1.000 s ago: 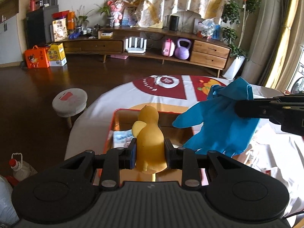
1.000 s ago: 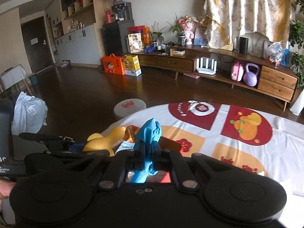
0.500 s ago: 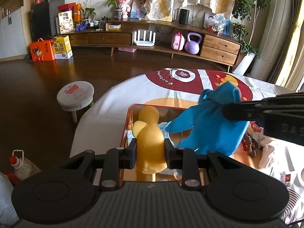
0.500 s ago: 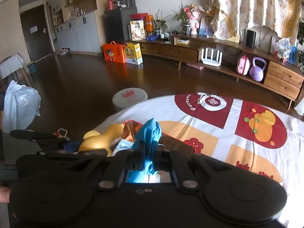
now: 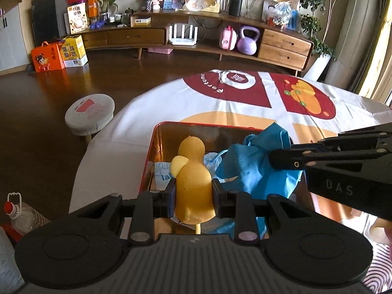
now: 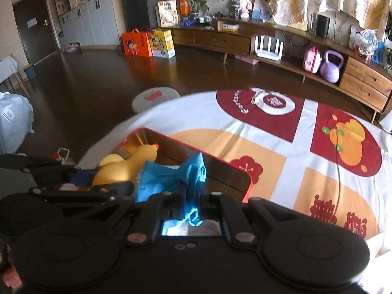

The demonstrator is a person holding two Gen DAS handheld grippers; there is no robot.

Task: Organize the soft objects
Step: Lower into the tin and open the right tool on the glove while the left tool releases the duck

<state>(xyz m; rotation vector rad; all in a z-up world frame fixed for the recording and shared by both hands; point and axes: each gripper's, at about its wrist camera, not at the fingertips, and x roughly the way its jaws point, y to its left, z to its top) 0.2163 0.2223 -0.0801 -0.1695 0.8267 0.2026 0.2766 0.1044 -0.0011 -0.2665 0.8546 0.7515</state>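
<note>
Left wrist view: the left gripper (image 5: 193, 197) sits at lower centre, its 2 pads pinching a yellow rubber duck (image 5: 192, 176) by the body, head pointing away from the camera. The duck hangs over the near end of a red tin box (image 5: 156, 137) with a shiny interior, which stands on a round table covered by a white, red and orange tablecloth (image 5: 171, 103). Light blue packets (image 5: 163, 174) lie on the box floor under the duck.

From the right edge of that frame the right gripper (image 5: 273, 158) reaches in, clamped on a blue glove (image 5: 250, 164) that drapes down into the box just beside the duck.

Right wrist view: the right gripper (image 6: 193, 202) holds its jaws nearly pressed together, with the bunched glove (image 6: 193, 174) squeezed between them at centre frame. The duck (image 6: 127, 166) shows at centre left above the box's red rim (image 6: 247, 191).

A small round stool (image 5: 89, 110) stands on the dark floor at left, apart from the table.
</note>
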